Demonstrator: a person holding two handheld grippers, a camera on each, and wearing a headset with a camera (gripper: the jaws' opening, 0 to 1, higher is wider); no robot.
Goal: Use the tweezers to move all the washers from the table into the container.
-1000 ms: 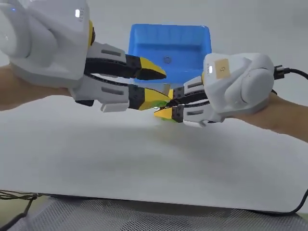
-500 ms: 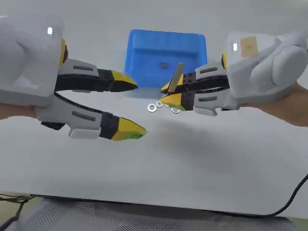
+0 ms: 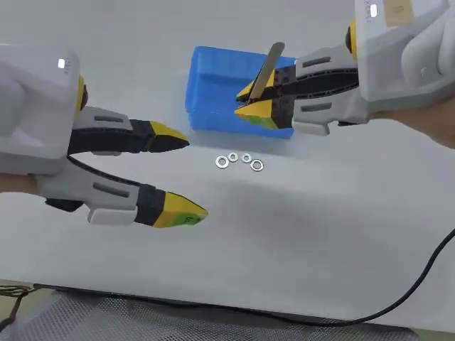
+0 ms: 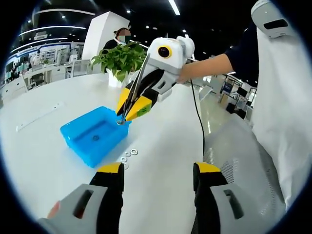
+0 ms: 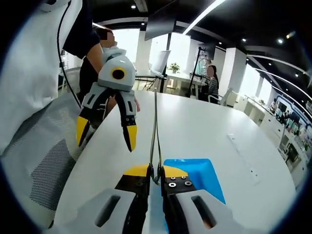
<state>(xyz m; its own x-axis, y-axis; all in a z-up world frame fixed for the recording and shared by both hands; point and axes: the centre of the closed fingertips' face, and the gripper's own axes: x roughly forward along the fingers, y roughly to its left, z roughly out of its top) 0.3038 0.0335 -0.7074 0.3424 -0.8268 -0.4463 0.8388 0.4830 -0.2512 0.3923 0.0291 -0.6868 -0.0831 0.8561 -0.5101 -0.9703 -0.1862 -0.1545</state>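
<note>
Head view: nearest you, well short of the container point(image 3: 213, 85), your left gripper point(image 3: 195, 177) hangs with its jaws spread wide and holding nothing; park it there, clear of the work. The bare white table point(image 3: 284, 234) is smooth, so I'd expect flat rings to skate if nudged. Four washers point(image 3: 222, 162) lie in a short row just in front of the container. Your right gripper point(image 3: 240, 104), over the container's near wall, is clenched on the tweezers point(image 3: 267, 65). In the left gripper view their tips reach the container's near corner, but whether they pinch a washer is too small to tell. If so, ease the squeeze only once you are inside the rim; otherwise come down steeply on the row's end washer. A potted plant point(image 4: 121, 57) stands beyond the container, with an open office and ceiling lights behind it.
</note>
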